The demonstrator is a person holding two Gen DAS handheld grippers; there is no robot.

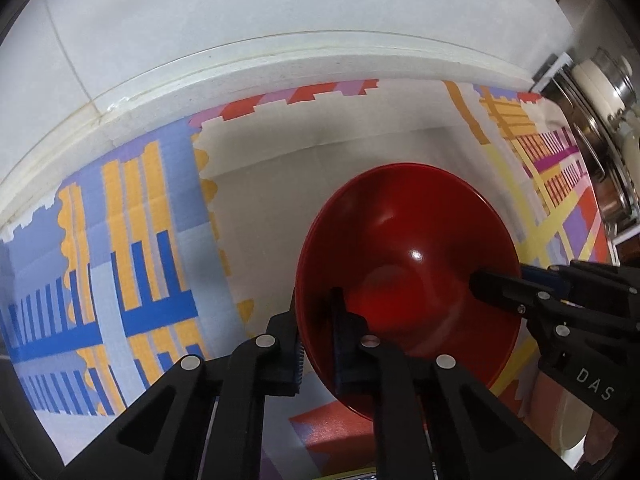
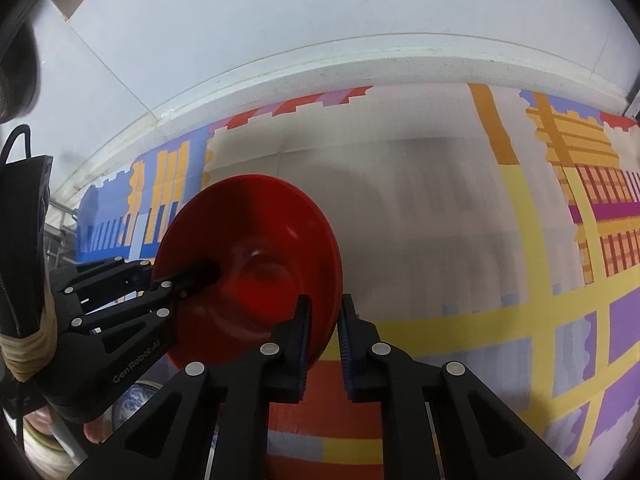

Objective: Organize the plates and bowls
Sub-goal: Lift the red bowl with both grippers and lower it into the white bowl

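Both grippers clamp opposite rims of the red bowl (image 1: 408,272): the left gripper (image 1: 318,344) on its near edge, the right gripper (image 2: 324,336) likewise. The bowl sits over the patterned mat (image 2: 460,264). The step looks like a two-handed lift; next calls for level, matched raising. A blue-patterned dish (image 2: 134,400) below is mostly hidden.

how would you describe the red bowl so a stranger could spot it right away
Find the patterned cloth spread below the white ledge. On its pale middle sits the red bowl, gripped on opposite rims by the left gripper and right gripper. It is the only glossy, solid-red dish there.
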